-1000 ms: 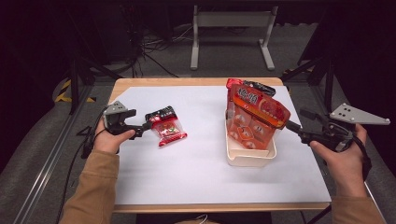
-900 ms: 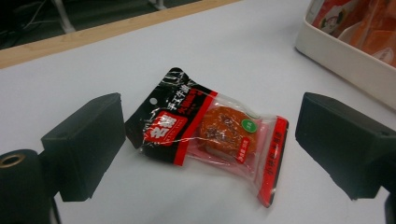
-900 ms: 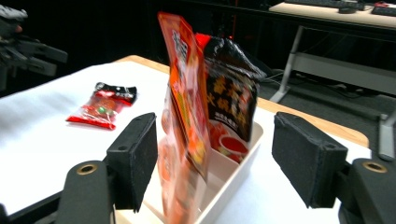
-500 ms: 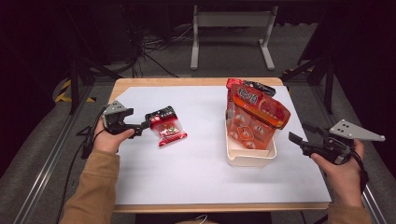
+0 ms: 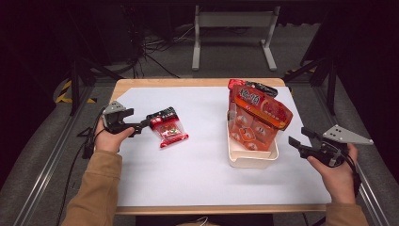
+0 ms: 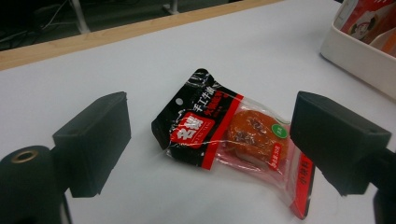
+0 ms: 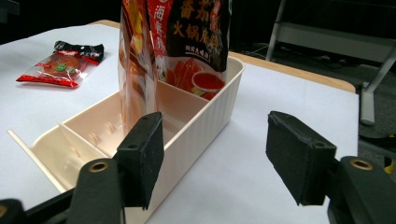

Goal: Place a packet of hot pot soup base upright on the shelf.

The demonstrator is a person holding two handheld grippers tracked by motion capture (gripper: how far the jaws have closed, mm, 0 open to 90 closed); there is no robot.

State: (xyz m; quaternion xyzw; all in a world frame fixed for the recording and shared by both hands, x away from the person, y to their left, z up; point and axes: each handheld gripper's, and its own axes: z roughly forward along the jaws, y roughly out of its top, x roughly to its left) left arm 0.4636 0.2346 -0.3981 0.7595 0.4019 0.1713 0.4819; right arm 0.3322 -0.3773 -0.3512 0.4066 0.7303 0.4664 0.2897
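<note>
White paper covers the wooden table (image 5: 197,83), with dark floor, cables and a grey metal stand beyond it. At about nine o'clock lies the small snack packet (image 5: 168,128), flat, its long axis running from ten o'clock, where the black end sits, to four o'clock, where the red end points. My left gripper (image 5: 142,125) rests level at the black end, jaws apart and just lately narrowing a little, the packet ahead of them and not pinched. At three o'clock my right gripper (image 5: 299,139) is held low off the table's edge, aimed toward the cream divided bin (image 5: 252,160); its jaws are apart, also closing slightly, around nothing. Tall red pouches (image 5: 256,113) stand upright in that bin.
</note>
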